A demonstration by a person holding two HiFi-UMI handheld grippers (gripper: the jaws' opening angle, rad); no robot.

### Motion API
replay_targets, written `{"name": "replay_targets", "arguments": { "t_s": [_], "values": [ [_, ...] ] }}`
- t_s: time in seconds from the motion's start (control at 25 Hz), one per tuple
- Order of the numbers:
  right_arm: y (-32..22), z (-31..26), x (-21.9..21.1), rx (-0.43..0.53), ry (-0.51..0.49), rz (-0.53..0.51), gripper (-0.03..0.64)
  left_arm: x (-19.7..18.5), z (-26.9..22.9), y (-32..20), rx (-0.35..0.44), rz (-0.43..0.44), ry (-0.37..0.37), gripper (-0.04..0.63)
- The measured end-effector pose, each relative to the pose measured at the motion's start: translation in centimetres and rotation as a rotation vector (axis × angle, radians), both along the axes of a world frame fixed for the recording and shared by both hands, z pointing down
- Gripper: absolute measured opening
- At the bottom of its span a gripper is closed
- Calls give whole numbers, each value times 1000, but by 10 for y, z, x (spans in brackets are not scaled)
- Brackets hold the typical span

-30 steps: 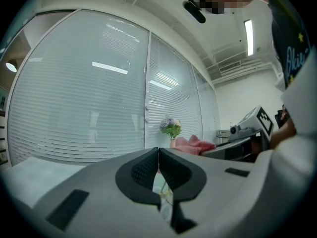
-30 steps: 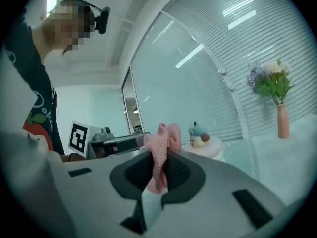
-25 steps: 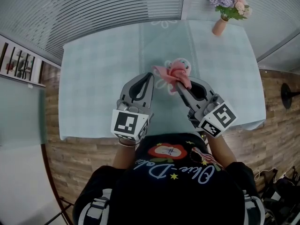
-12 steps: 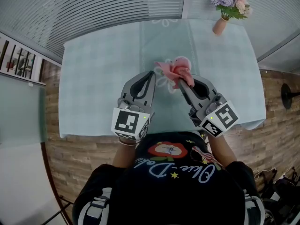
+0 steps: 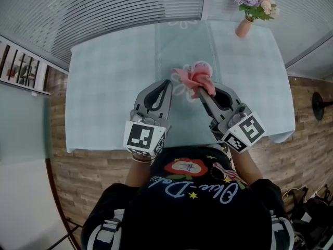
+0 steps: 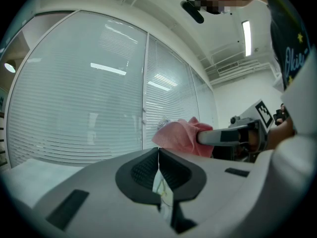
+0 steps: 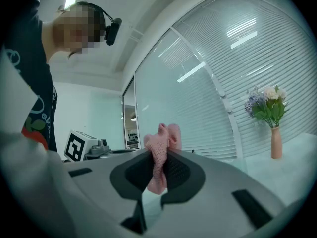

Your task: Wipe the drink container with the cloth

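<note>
My right gripper [image 5: 201, 91] is shut on a pink cloth [image 5: 194, 77]; in the right gripper view the cloth [image 7: 159, 158] is pinched between the jaws and sticks up past the tips. Just beyond the cloth, a small clear drink container [image 5: 204, 65] is partly covered by it, and the cloth rests against it. In the left gripper view the cloth [image 6: 178, 136] is bunched ahead and to the right, with a clear bit of the container [image 6: 161, 123] behind it. My left gripper [image 5: 167, 83] is shut, holds nothing, and sits left of the cloth.
The table [image 5: 104, 87] has a pale blue checked covering with white flower outlines. A pink vase of flowers [image 5: 244, 26] stands at the far right corner, also in the right gripper view [image 7: 275, 142]. Slatted blinds run behind the table; wooden floor lies at both sides.
The right gripper and the pink cloth have shifted slightly away from me and to the right, over the container. The left gripper has stayed where it was.
</note>
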State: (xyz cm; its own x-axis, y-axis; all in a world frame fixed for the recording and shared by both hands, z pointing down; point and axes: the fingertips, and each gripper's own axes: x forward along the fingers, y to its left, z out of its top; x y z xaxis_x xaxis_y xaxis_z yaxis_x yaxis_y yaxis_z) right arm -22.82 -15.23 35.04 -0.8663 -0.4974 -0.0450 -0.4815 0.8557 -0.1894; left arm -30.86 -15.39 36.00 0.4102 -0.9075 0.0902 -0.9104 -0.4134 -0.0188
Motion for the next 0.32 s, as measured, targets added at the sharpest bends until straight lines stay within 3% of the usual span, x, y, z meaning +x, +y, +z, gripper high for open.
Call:
{"name": "replay_targets", "arguments": {
  "t_s": [0.32],
  "values": [
    [-1,-2,-2,3,-11,8,32,-5,0,2,2,-11,3,5]
  ]
}}
